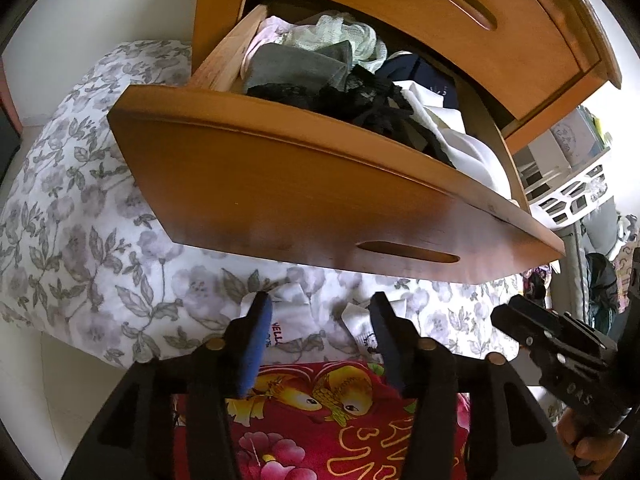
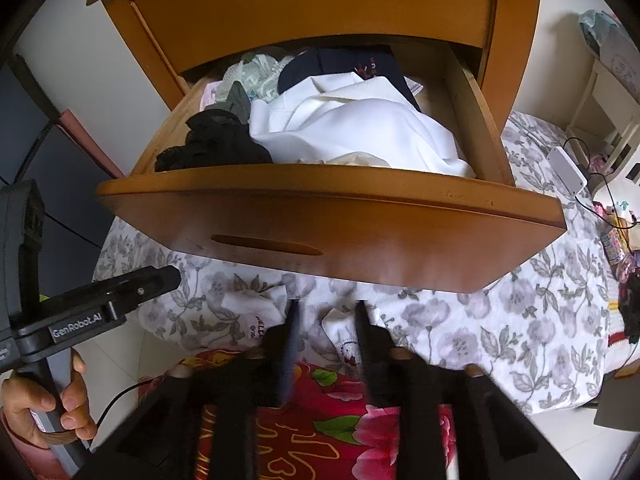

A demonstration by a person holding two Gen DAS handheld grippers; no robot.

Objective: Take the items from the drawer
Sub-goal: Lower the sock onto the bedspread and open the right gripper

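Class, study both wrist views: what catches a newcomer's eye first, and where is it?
An open wooden drawer fills the middle, heaped with clothes: a white garment at right, black lace at left. Below it a small white cloth lies on the floral bedspread.

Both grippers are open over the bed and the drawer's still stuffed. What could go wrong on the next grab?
Black lace garment lies tangled against the bulky white cloth; pulling either may drag out both.

Open wooden drawer overhangs the small white printed garment on the floral bedspread; the left gripper or right gripper rising could knock its front.
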